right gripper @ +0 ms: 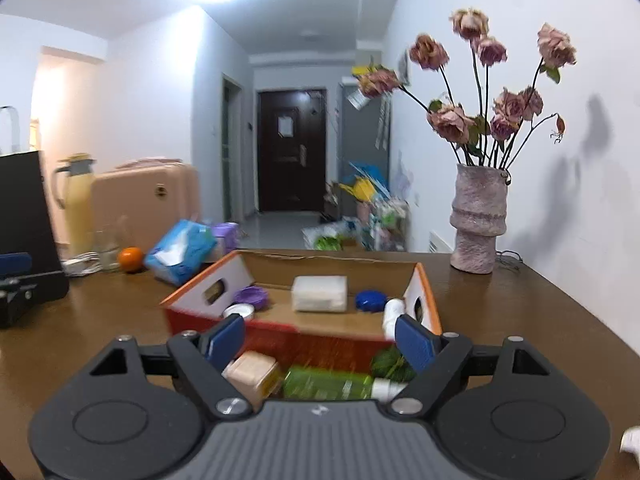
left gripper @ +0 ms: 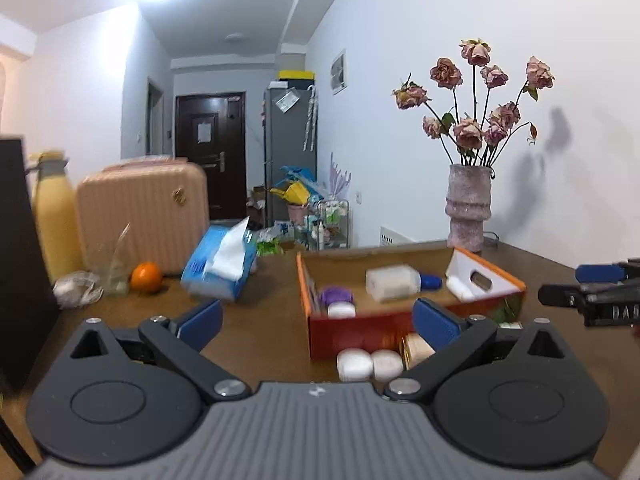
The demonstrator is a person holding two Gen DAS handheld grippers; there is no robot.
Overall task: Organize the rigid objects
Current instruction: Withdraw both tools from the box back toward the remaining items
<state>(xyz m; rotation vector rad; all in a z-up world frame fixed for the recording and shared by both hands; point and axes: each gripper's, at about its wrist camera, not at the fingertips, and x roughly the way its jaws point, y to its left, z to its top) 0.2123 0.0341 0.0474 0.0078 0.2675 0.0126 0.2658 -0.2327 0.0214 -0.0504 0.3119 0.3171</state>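
An orange cardboard box (left gripper: 404, 258) (right gripper: 320, 258) stands open on the brown table. Inside lie a white bottle with a blue cap (left gripper: 394, 282) (right gripper: 320, 294), a purple-lidded jar (left gripper: 336, 295) (right gripper: 251, 297) and a small white jar (left gripper: 342, 310). In front of the box lie two white round jars (left gripper: 370, 365), a beige jar (right gripper: 252, 374) and a green bottle (right gripper: 332, 383). My left gripper (left gripper: 318, 322) is open and empty above the white jars. My right gripper (right gripper: 320, 340) is open and empty above the green bottle; it also shows in the left wrist view (left gripper: 560, 286).
A blue tissue pack (left gripper: 220, 262) (right gripper: 182, 252), an orange (left gripper: 147, 277), a glass, a yellow flask (left gripper: 54, 216) and a pink case (left gripper: 144, 216) stand at the back left. A vase of dried roses (left gripper: 469, 208) (right gripper: 479, 220) stands back right. A black object (right gripper: 28, 224) stands left.
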